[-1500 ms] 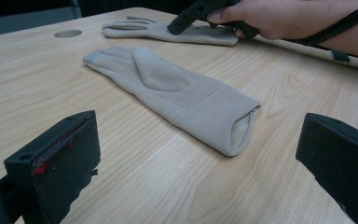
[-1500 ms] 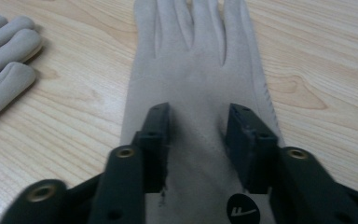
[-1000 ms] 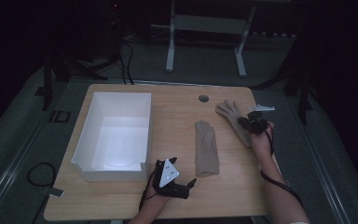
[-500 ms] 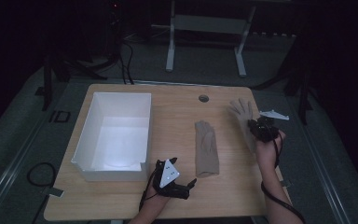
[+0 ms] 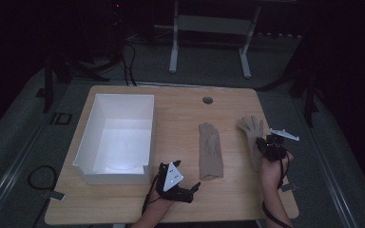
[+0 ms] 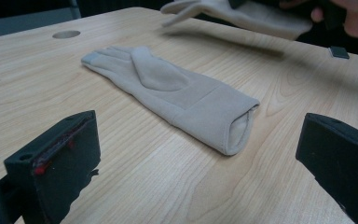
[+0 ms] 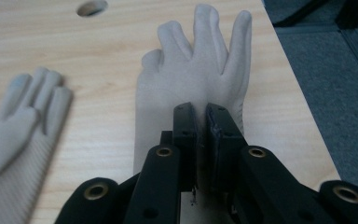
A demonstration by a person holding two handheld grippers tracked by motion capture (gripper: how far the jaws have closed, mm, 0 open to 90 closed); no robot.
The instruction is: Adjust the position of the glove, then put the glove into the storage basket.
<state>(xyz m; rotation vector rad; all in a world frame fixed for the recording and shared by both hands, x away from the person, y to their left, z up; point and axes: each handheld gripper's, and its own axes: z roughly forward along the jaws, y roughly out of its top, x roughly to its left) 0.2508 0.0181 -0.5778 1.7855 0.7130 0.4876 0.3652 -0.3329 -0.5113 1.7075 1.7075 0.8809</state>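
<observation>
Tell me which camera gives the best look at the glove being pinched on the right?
The right gripper view: the pinched glove lies spread, fingers fanned, with the right gripper shut on its middle. The high view shows the same glove small and dim near the table's right edge. The left gripper view catches a blurred part of it at the top.

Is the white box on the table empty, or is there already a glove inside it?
Empty. The high view shows the white box with a bare floor; both gloves lie on the table.
</observation>
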